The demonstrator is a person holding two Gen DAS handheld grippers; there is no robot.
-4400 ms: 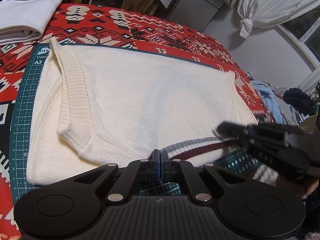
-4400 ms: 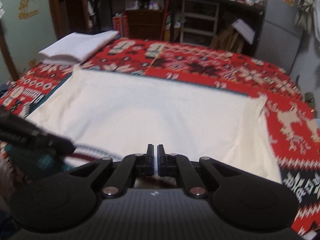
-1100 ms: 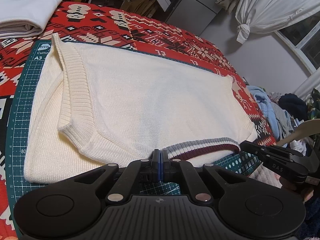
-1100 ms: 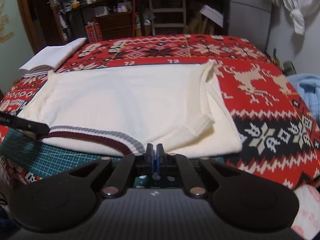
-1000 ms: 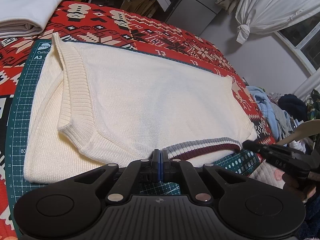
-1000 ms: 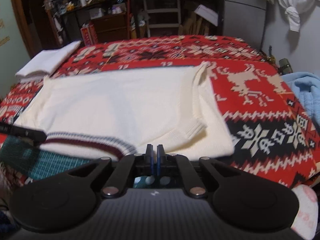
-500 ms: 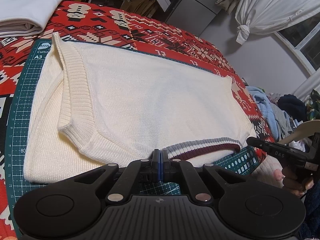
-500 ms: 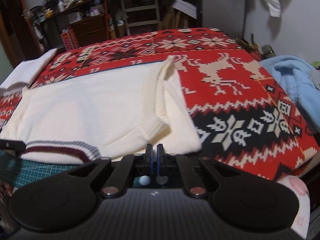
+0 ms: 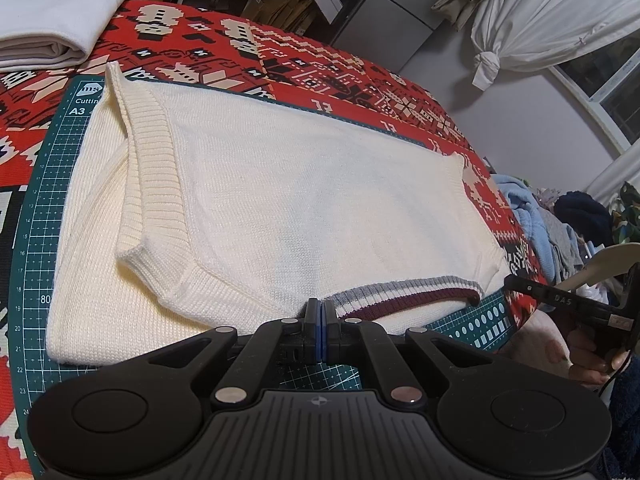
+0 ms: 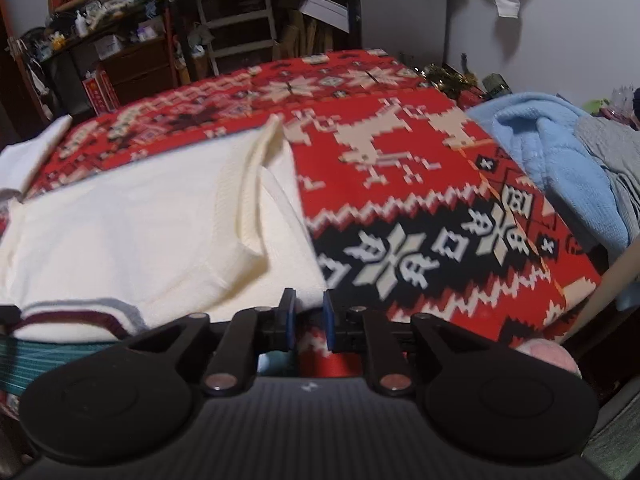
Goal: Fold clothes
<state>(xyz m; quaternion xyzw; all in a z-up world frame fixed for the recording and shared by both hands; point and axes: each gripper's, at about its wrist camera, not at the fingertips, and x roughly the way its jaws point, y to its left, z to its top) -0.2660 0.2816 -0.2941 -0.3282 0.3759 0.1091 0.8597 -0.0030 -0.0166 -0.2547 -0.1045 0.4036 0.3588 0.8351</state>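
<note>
Cream knit vest (image 9: 304, 200) lying flat on a green cutting mat (image 9: 44, 208) over the patterned bedspread (image 10: 420, 184), apparently folded once; further folds remain. Left tool (image 9: 322, 312) closed at the striped neckband (image 9: 404, 292); right tool (image 10: 306, 312) parted, empty, by the vest's near corner.

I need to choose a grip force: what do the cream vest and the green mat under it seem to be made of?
Cream vest: soft knit yarn, probably wool or acrylic; stitch rows and ribbed edges show. Green mat: looks like smooth, matte vinyl or rubber cutting mat, printed with a grid.
</note>
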